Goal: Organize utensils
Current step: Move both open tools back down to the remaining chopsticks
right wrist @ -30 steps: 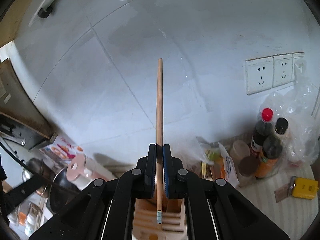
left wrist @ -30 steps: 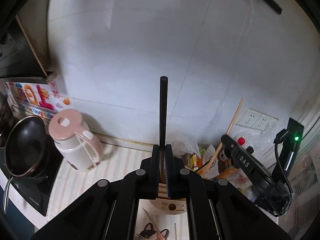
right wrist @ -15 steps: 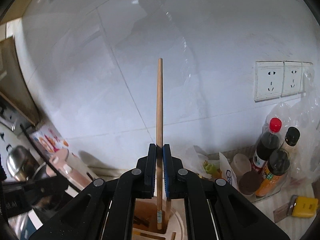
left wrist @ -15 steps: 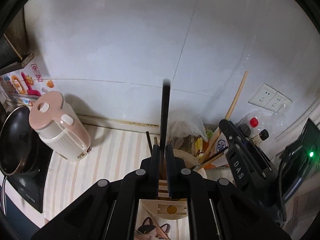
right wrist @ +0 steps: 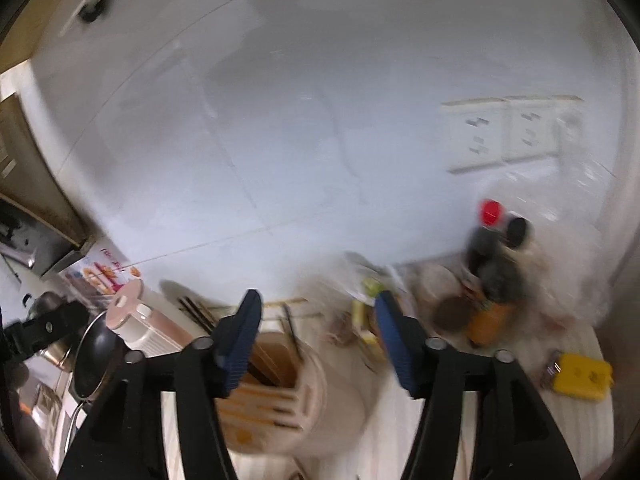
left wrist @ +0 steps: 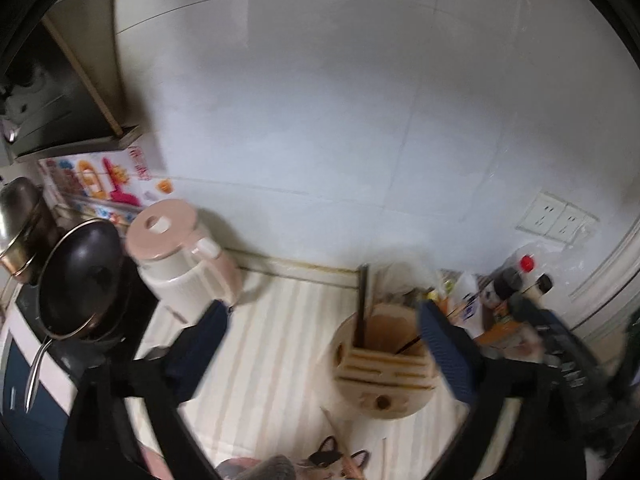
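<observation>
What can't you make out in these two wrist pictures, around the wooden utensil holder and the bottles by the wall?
- Right wrist view: motion blur smears the bottles; labels unreadable.
- Right wrist view: the right gripper fingers cover part of the utensil holder.
- Left wrist view: the dark chopstick stands in the holder's cup; its lower end is hidden inside.
- Left wrist view: the cat-patterned item is cut off by the bottom edge.

No legible text; print on colourful box by wall too blurred.
</observation>
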`<state>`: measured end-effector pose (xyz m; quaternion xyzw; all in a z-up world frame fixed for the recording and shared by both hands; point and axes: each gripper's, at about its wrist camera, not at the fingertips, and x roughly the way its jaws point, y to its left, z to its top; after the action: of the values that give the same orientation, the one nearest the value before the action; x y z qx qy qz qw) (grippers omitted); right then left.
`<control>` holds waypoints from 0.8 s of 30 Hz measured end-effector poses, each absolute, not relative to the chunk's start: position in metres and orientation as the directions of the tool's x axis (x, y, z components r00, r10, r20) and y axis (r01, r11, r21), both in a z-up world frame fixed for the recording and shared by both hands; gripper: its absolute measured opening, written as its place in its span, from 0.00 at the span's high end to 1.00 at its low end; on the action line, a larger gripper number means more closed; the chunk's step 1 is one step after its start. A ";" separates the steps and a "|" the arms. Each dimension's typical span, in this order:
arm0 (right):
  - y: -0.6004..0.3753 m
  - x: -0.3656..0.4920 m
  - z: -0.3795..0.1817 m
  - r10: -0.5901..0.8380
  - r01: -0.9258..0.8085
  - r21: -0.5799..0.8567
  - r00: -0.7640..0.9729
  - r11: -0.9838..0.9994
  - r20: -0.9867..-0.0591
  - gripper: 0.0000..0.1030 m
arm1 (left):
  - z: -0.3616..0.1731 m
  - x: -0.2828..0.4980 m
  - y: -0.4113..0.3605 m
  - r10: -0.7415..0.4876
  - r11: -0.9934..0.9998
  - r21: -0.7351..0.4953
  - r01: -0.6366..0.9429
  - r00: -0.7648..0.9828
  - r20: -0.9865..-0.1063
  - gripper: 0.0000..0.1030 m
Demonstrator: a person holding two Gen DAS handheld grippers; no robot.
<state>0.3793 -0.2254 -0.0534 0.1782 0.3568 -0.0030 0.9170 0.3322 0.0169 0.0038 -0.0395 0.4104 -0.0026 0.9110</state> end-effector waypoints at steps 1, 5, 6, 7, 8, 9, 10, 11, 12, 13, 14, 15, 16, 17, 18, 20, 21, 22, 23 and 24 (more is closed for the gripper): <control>-0.232 0.371 -0.054 0.103 0.164 0.324 0.736 0.932 -0.669 0.32 | -0.002 0.328 0.020 -0.025 0.997 -0.063 -0.035 0.659 -0.752 0.00; -0.251 0.341 -0.069 0.056 0.242 0.310 0.699 0.920 -0.713 0.22 | -0.040 0.313 0.026 0.009 0.998 -0.032 -0.056 0.612 -0.791 0.00; -0.255 0.333 -0.075 0.040 0.259 0.296 0.687 0.919 -0.725 0.20 | -0.049 0.311 0.026 0.015 0.998 -0.024 -0.058 0.598 -0.802 0.00; -0.260 0.325 -0.083 0.025 0.278 0.284 0.674 0.918 -0.738 0.19 | -0.062 0.308 0.026 0.023 0.998 -0.013 -0.059 0.574 -0.818 0.00; -0.263 0.320 -0.090 0.012 0.294 0.273 0.658 0.916 -0.753 0.19 | -0.076 0.306 0.026 0.031 0.998 -0.002 -0.060 0.551 -0.834 0.00; -0.267 0.314 -0.100 0.000 0.313 0.259 0.638 0.914 -0.770 0.19 | -0.090 0.303 0.025 0.050 0.998 0.016 -0.068 0.531 -0.846 0.00; -0.271 0.309 -0.110 -0.010 0.329 0.247 0.617 0.912 -0.787 0.19 | -0.101 0.300 0.023 0.067 0.997 0.033 -0.075 0.512 -0.856 0.00; -0.275 0.304 -0.120 -0.018 0.342 0.234 0.596 0.910 -0.803 0.19 | -0.115 0.298 0.022 0.080 0.995 0.044 -0.085 0.486 -0.870 0.00; -0.279 0.299 -0.131 -0.028 0.358 0.217 0.569 0.908 -0.822 0.19 | -0.128 0.295 0.021 0.080 0.995 0.043 -0.089 0.462 -0.883 0.00; -0.282 0.295 -0.141 -0.037 0.374 0.201 0.542 0.905 -0.840 0.19 | -0.139 0.293 0.020 0.079 0.995 0.045 -0.087 0.443 -0.893 0.00; -0.287 0.289 -0.153 -0.037 0.389 0.195 0.516 0.900 -0.856 0.19 | -0.152 0.292 0.017 0.078 0.995 0.048 -0.083 0.421 -0.904 0.00; -0.290 0.285 -0.164 -0.032 0.399 0.190 0.489 0.897 -0.872 0.19 | -0.167 0.290 0.014 0.079 0.996 0.052 -0.078 0.392 -0.916 0.00; -0.294 0.281 -0.173 -0.031 0.410 0.184 0.465 0.893 -0.885 0.20 | -0.176 0.287 0.011 0.080 0.996 0.057 -0.073 0.375 -0.924 0.00; -0.300 0.275 -0.185 -0.022 0.427 0.183 0.432 0.886 -0.902 0.22 | -0.186 0.286 0.009 0.079 0.996 0.057 -0.070 0.358 -0.930 0.00; -0.304 0.270 -0.196 -0.001 0.437 0.195 0.410 0.878 -0.912 0.29 | -0.196 0.284 0.006 0.076 0.996 0.056 -0.068 0.341 -0.937 0.00; -0.309 0.263 -0.213 0.028 0.454 0.207 0.369 0.867 -0.929 0.46 | -0.219 0.282 0.002 0.068 0.996 0.051 -0.068 0.292 -0.954 0.01; -0.312 0.258 -0.224 0.042 0.463 0.209 0.344 0.862 -0.938 0.57 | -0.230 0.281 -0.001 0.059 0.997 0.042 -0.068 0.262 -0.963 0.07; -0.314 0.254 -0.233 0.057 0.467 0.213 0.326 0.858 -0.944 0.62 | -0.243 0.281 -0.004 0.050 0.997 0.035 -0.069 0.225 -0.973 0.11; -0.316 0.249 -0.243 0.066 0.473 0.212 0.305 0.855 -0.950 0.69 | -0.252 0.280 -0.007 0.040 0.997 0.026 -0.073 0.199 -0.979 0.19; -0.316 0.247 -0.250 0.069 0.474 0.208 0.294 0.855 -0.953 0.75 | -0.265 0.280 -0.011 0.019 0.997 0.007 -0.072 0.164 -0.986 0.24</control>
<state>0.2466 -0.3162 -0.2495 0.2345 0.5795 -0.1316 0.7693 0.2803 -0.0110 -0.2646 -0.0207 0.6457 0.0299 0.7628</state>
